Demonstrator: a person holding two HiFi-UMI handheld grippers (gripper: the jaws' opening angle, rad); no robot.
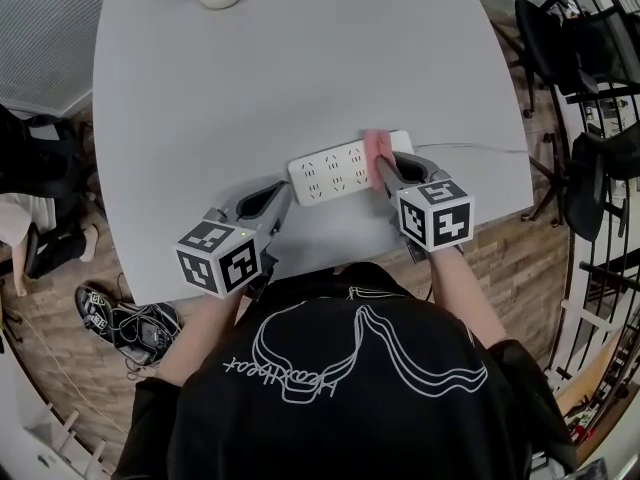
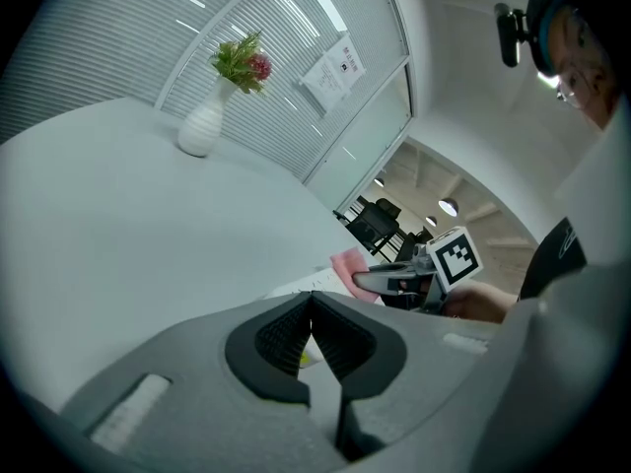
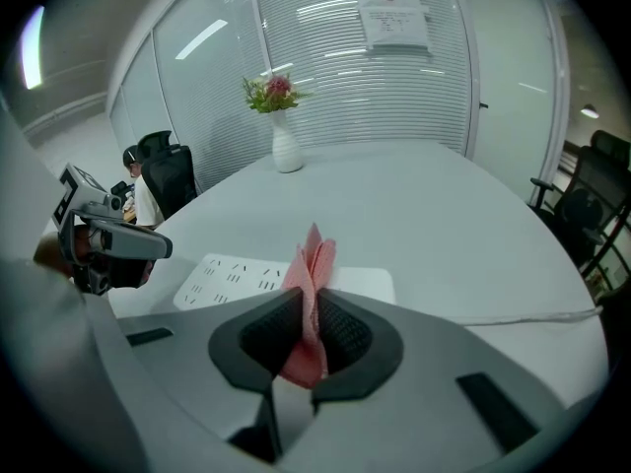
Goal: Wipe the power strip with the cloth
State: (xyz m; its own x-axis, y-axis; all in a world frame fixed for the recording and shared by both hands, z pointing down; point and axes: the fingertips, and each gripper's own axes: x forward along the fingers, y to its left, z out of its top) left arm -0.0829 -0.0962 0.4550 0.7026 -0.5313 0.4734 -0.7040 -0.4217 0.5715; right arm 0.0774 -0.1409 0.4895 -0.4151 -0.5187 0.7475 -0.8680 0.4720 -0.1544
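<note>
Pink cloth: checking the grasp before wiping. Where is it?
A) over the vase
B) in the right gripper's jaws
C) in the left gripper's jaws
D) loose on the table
B: the right gripper view shows the pink cloth pinched between the right gripper's shut jaws.

The cloth (image 3: 308, 264) is soft pink fabric; the strip (image 1: 330, 173) smooth white plastic; the table (image 1: 300, 58) smooth, matt pale grey; the floor (image 1: 510, 258) brown wood planks.
</note>
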